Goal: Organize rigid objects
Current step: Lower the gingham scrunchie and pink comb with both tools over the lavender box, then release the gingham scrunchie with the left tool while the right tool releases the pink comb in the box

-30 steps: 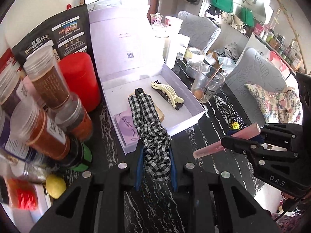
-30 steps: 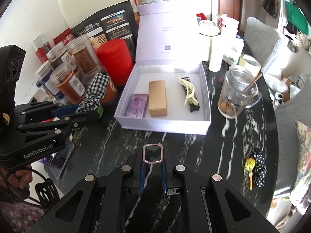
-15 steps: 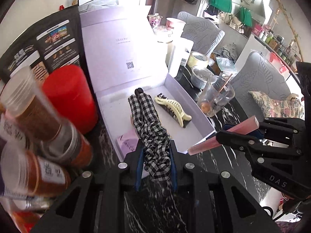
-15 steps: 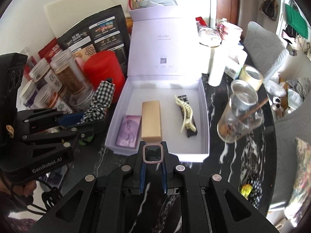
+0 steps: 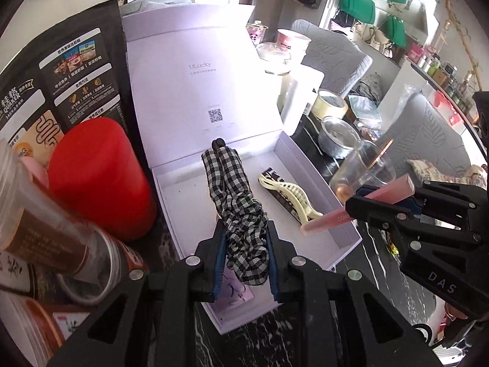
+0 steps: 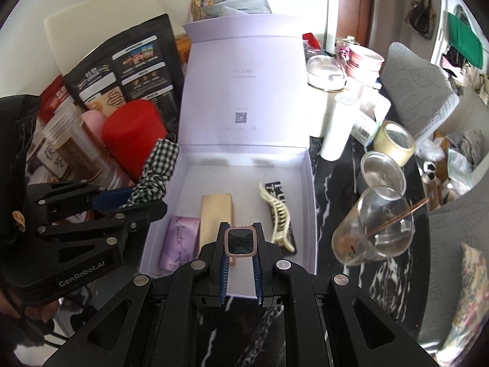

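Your left claw (image 5: pixel 246 253) is clamped on the checkered scrunchie (image 5: pixel 237 202), which sticks out ahead of the tips over the near-left part of the open lilac box (image 6: pixel 308 202). It's soft and floppy, weighs nothing, so pinching it mid-bunch looks fine; I'd guess it'll just flop wherever it drops. Your right claw (image 6: pixel 240 263) is squeezed tight around the pink tube (image 5: pixel 357 208), gripped near the capped end, the long end poking out ahead over the box's near edge. That one's stiff, smooth, probably slippery and prone to rolling. Just ahead of that claw: purple packet (image 6: pixel 180 244), tan box (image 6: pixel 215 220), cream hair clip (image 6: pixel 278 214) on its right.
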Tool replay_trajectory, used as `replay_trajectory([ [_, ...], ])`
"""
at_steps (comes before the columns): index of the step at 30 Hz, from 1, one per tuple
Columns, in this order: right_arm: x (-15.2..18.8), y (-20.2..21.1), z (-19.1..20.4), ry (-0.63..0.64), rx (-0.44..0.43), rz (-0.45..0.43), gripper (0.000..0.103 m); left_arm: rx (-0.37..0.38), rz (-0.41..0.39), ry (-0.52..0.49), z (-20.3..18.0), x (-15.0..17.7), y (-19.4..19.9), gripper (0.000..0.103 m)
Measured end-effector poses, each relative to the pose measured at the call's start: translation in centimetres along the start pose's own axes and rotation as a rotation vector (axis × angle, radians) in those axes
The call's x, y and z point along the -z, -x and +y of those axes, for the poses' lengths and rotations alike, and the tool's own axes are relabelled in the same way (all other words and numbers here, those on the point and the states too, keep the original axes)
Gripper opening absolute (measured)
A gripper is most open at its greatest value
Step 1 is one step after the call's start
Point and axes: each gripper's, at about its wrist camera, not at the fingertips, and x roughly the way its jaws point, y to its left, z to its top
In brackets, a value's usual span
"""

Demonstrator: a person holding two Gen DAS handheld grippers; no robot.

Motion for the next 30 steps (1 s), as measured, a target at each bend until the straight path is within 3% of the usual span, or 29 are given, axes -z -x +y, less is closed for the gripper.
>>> replay_trajectory([
  [5,-1.1,-1.5,-1.0,-0.011,0.03,-0.01,0.013,-0.009,0.011,-0.017,0.1,-0.4,-1.7,0.023],
  [19,-3.4,-6.7,-1.7,0.013,0.021,-0.022,0.013,0.006,0.101,0.058,2.1,0.3,-5.9,0.023],
  [25,-2.0,-8.9,-1.5,0.016,0.007,0.019,0.013,0.016,0.134,0.07,2.4,0.8,-6.9,0.023],
  [30,0.0,-8.9,-1.2,0.033,0.02,0.042,0.013,0.016,0.158,0.015,1.2,1.5,-7.5,0.023],
])
